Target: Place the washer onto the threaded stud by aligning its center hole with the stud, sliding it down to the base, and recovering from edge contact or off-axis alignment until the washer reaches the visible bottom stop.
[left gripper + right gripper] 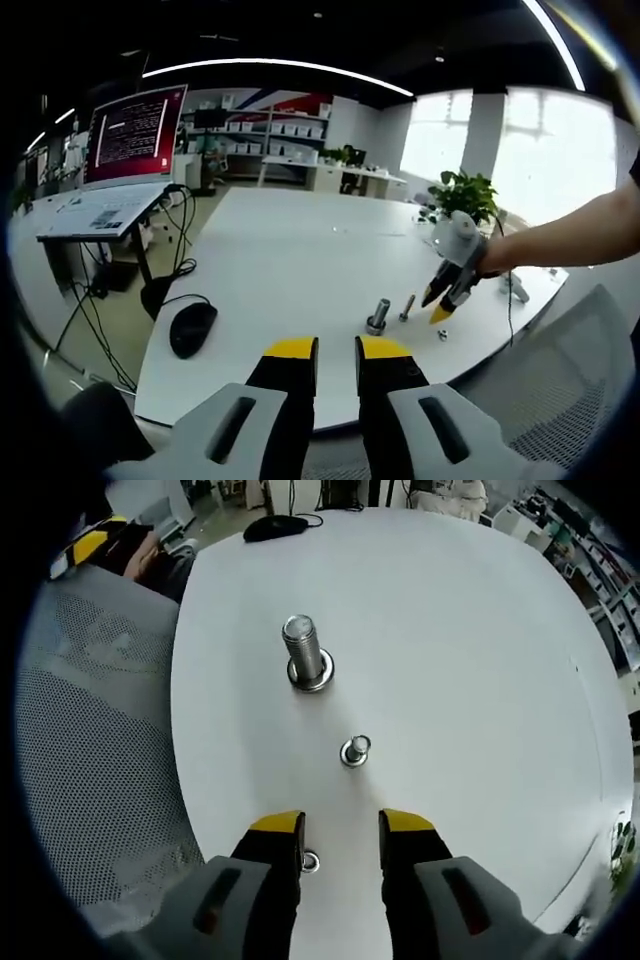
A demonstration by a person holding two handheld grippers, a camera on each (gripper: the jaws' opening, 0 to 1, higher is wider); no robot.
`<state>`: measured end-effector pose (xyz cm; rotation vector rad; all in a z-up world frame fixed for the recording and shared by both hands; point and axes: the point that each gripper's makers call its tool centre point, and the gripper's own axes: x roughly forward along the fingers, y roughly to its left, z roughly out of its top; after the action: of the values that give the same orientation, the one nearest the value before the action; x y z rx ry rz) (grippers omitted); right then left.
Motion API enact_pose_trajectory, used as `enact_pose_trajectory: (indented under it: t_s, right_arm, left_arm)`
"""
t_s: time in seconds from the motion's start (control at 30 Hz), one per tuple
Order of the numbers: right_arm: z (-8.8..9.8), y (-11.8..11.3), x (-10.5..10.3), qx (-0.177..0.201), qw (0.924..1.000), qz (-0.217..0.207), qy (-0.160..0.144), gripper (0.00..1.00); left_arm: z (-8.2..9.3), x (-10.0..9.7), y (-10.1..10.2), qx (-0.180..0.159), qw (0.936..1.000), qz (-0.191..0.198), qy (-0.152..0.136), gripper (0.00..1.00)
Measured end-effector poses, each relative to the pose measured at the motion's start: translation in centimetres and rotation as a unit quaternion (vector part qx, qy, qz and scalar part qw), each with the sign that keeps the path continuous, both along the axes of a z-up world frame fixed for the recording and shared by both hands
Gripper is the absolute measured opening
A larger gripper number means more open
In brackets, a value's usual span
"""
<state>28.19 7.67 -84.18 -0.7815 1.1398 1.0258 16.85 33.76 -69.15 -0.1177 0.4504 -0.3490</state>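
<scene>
In the right gripper view the right gripper (341, 825) hangs over the white table (480, 660), jaws parted and holding nothing. The washer (310, 862) lies flat by the left jaw tip, partly hidden by it. Beyond stand a small bolt (355, 750) and the threaded stud (305, 655). In the left gripper view the left gripper (337, 350) is released too; a mouse (192, 328) lies farther off, a monitor (135, 135) beyond, text unreadable.

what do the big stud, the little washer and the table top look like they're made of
Stud: looks like bright steel, silvery with glints on its ribbed thread.
Washer: probably metal too, a small shiny grey ring, too small to say more.
Table top: smooth matt white, likely laminate or painted board; hard to tell which.
</scene>
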Motion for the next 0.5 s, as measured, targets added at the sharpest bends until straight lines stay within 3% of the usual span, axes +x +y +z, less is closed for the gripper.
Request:
enact_pose_trajectory:
  t_s: [0.5]
  right_arm:
    - [-1.0,-4.2,-3.6,-0.025,0.9994,0.001,0.023,0.31]
  left_arm:
    - [0.5,0.2,0.0,-0.015,0.9998,0.006,-0.012,0.11]
